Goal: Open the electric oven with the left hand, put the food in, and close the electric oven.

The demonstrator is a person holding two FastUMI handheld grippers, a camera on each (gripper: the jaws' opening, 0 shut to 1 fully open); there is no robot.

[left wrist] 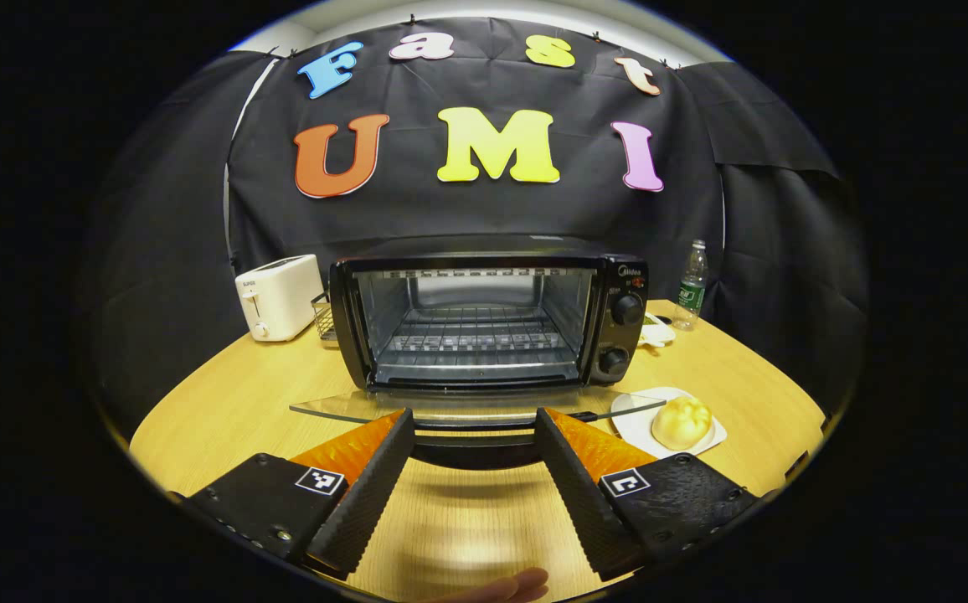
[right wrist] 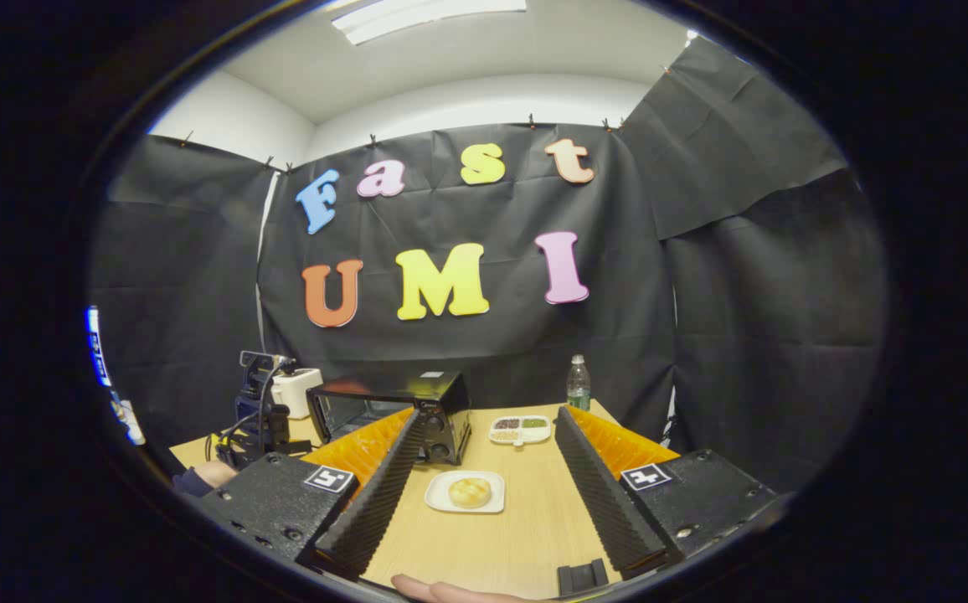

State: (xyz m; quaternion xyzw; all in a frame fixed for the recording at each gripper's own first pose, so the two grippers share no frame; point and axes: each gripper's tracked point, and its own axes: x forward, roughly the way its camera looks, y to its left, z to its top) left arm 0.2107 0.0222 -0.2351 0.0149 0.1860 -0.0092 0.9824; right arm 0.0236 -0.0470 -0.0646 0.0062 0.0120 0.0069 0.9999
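Glass oven door (left wrist: pixel 476 408) lies folded flat, its front edge between the spread, empty fingers of the left tool (left wrist: pixel 474 429). Behind it the electric oven (left wrist: pixel 488 322) gapes, "Midea" on its panel. Bun (left wrist: pixel 682 421) on a white plate (left wrist: pixel 633 427) sits beside the door on the wooden surface (left wrist: pixel 224 402); right tool (right wrist: pixel 482 423) wide, empty.

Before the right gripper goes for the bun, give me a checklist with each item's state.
1. Black electric oven glass door down flat: ok.
2. Wire rack inside bare: ok.
3. Round yellow bun on white square plate: ok.
4. Right gripper open, holding nothing: ok.
5. Left gripper open around door handle, not pressing it: ok.
6. Bun's fit through the oven's opening: cannot tell.
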